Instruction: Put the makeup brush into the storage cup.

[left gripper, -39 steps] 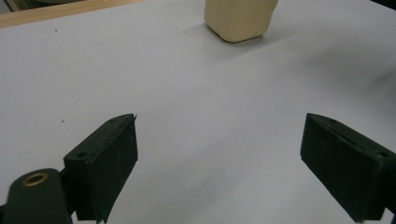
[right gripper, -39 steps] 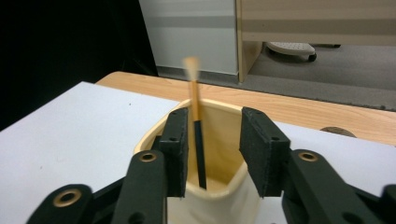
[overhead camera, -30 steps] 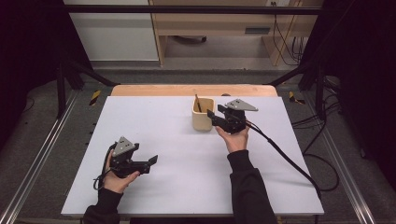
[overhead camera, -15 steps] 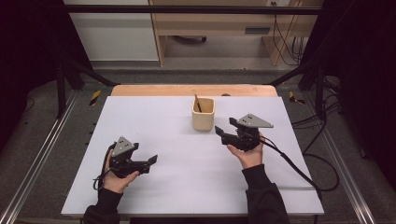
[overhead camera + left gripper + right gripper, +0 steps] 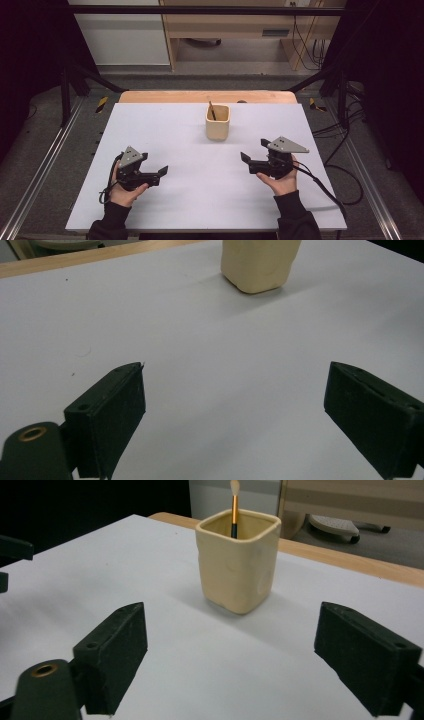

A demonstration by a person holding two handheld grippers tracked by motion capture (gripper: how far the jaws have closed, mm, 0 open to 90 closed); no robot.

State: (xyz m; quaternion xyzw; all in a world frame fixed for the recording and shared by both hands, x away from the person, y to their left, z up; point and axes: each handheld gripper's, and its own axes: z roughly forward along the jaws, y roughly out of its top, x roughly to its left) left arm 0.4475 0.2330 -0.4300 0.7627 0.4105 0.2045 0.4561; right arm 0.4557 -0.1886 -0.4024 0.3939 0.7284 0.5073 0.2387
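Since a second ago the right gripper (image 5: 256, 161) has drawn back from the cream cup (image 5: 218, 122) toward the near edge of the tabletop (image 5: 165, 130); it now sits near the near right corner, well apart from the cup, while the left one has kept its place.

Nearest to me, both of the person's hands rest low over the white tabletop by its near edge. The left gripper (image 5: 154, 173) sits toward the near left corner, its jaws spread wide with nothing between them; its own view shows bare white surface in the gap and the cup's base farther off. The right gripper's jaws are likewise spread and empty, pointing across the table with the cup framed between them in the distance.

Farther out, the cup (image 5: 239, 560) stands upright close to the middle of the far edge, just short of the bare wooden strip (image 5: 205, 96) behind the white sheet. A thin brush (image 5: 234, 507), orange-handled with a pale tip, stands in it, leaning against the inner wall.

To my eye the placing step is finished: brush in the cup, both grippers let go and pulled clear. If more is wanted, the next move would be a fresh reach forward, and whichever gripper goes would need to close on the slim handle above the rim without nudging the light cup.
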